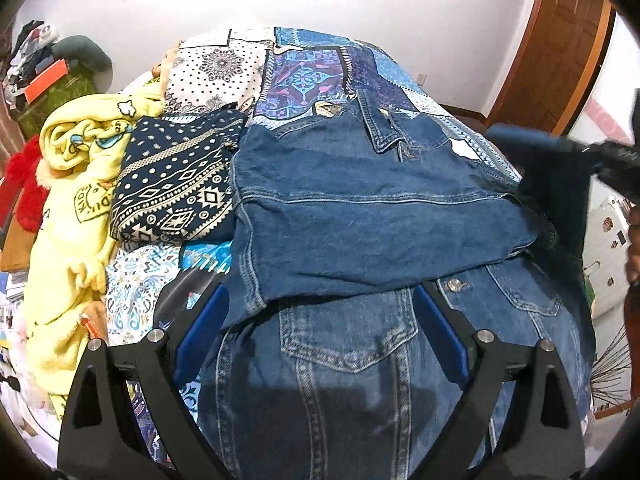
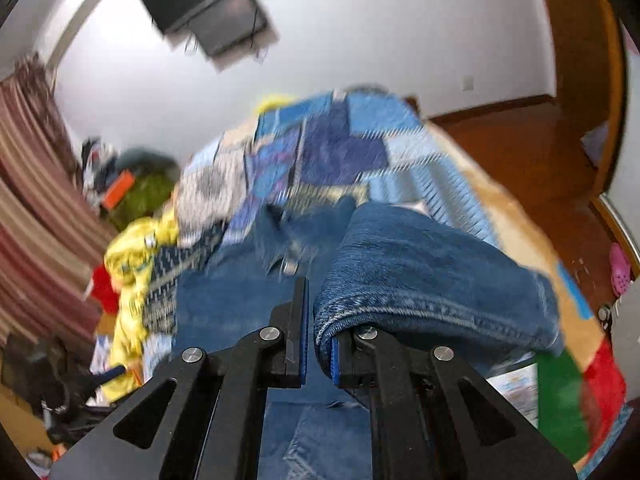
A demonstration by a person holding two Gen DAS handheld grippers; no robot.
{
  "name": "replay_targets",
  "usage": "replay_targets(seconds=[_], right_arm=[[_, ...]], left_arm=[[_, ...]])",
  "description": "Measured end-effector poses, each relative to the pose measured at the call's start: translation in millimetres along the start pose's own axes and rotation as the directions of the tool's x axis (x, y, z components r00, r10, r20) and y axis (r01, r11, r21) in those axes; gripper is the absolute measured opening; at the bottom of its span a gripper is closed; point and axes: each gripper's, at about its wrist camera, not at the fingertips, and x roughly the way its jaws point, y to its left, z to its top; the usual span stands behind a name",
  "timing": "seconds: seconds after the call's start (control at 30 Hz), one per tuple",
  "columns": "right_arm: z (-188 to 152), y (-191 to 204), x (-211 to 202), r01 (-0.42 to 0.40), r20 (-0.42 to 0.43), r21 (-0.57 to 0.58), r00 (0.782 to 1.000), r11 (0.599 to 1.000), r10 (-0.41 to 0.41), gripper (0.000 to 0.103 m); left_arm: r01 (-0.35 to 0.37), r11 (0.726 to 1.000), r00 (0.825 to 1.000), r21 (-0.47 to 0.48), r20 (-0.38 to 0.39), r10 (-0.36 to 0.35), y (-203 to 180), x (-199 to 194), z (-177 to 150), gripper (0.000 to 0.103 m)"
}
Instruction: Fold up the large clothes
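Left gripper (image 1: 320, 336): fingers spread wide, holding nothing, poised low over the chest-pocket panel of the denim jacket (image 1: 360, 216). Right gripper (image 2: 318, 334): the jaws stand a little apart, with a fold of denim draped over the right-hand finger and hanging off its outer side; whether cloth is truly pinched between the pads cannot be told, the view being blurred. In the left wrist view the right gripper appears at the far right edge with dark denim hanging from it. The jacket lies spread on the bed (image 1: 308, 76), one portion already turned over across the body so that a flap with a seam line lies above the buttoned front panel, collar toward the far end. Judgement: the step in hand is a side or sleeve fold, the right-hand side being carried across; the fold is only partly made. The next move would call for laying that lifted denim flat over the body, with the left gripper pressing or pinching the near panel to keep it from dragging. Surroundings: patchwork blue bedspread on the bed; navy patterned cloth (image 1: 176, 184) and yellow blanket (image 1: 76, 184) just beside the jacket on its left; white walls, wooden door (image 1: 560, 40), wood floor.
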Motion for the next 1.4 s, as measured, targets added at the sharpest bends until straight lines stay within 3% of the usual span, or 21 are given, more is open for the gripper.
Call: replay_targets(seconds=[0.13, 0.33, 0.4, 0.43, 0.5, 0.57, 0.73, 0.87, 0.97, 1.17, 1.4], right_arm=[[-25, 13, 48, 0.012, -0.144, -0.021, 0.990, 1.000, -0.015, 0.008], [-56, 21, 68, 0.031, -0.247, -0.069, 0.968, 0.997, -0.047, 0.013], [-63, 16, 70, 0.013, -0.301, -0.056, 0.953, 0.998, -0.029, 0.023], [-67, 13, 71, -0.010, -0.336, -0.039, 0.942, 0.999, -0.004, 0.034], [-73, 11, 66, -0.044, -0.371, -0.018, 0.928, 0.999, 0.034, 0.047], [-79, 9, 57, -0.062, -0.381, -0.035, 0.924, 0.997, 0.044, 0.048], [-75, -5, 20, -0.094, -0.325, -0.030, 0.942, 0.995, 0.079, 0.054], [-59, -32, -27, -0.024, -0.168, -0.047, 0.986, 0.999, 0.015, 0.068], [-53, -55, -53, 0.054, -0.067, -0.044, 0.996, 0.998, -0.057, 0.074], [-55, -97, -78, 0.228, 0.013, -0.031, 0.974, 0.973, -0.228, 0.076], [-69, -137, -69, 0.257, -0.043, 0.048, 0.966, 0.965, -0.255, 0.077]], left_arm=[[0.004, 1.000, 1.000, -0.014, -0.017, -0.004, 5, 4, -6, 0.094], [0.018, 1.000, 0.999, -0.015, -0.047, -0.018, -3, 12, -9, 0.094], [0.021, 1.000, 0.999, 0.001, -0.047, -0.021, -11, 12, -5, 0.094], [0.024, 1.000, 0.999, 0.011, -0.046, -0.024, -16, 11, -4, 0.094], [0.031, 0.999, 0.999, 0.040, -0.039, -0.030, -32, 10, 3, 0.094], [0.037, 0.997, 0.999, 0.069, -0.032, -0.035, -47, 8, 10, 0.094], [0.082, 0.984, 0.997, 0.160, -0.007, -0.082, -102, 4, 36, 0.094], [0.144, 0.967, 0.989, 0.212, -0.006, -0.146, -146, 3, 58, 0.094], [0.181, 0.947, 0.983, 0.266, -0.016, -0.183, -185, 8, 73, 0.094], [0.231, 0.899, 0.973, 0.373, -0.083, -0.215, -262, 36, 88, 0.095], [0.252, 0.824, 0.963, 0.507, -0.213, -0.164, -326, 97, 74, 0.095]])
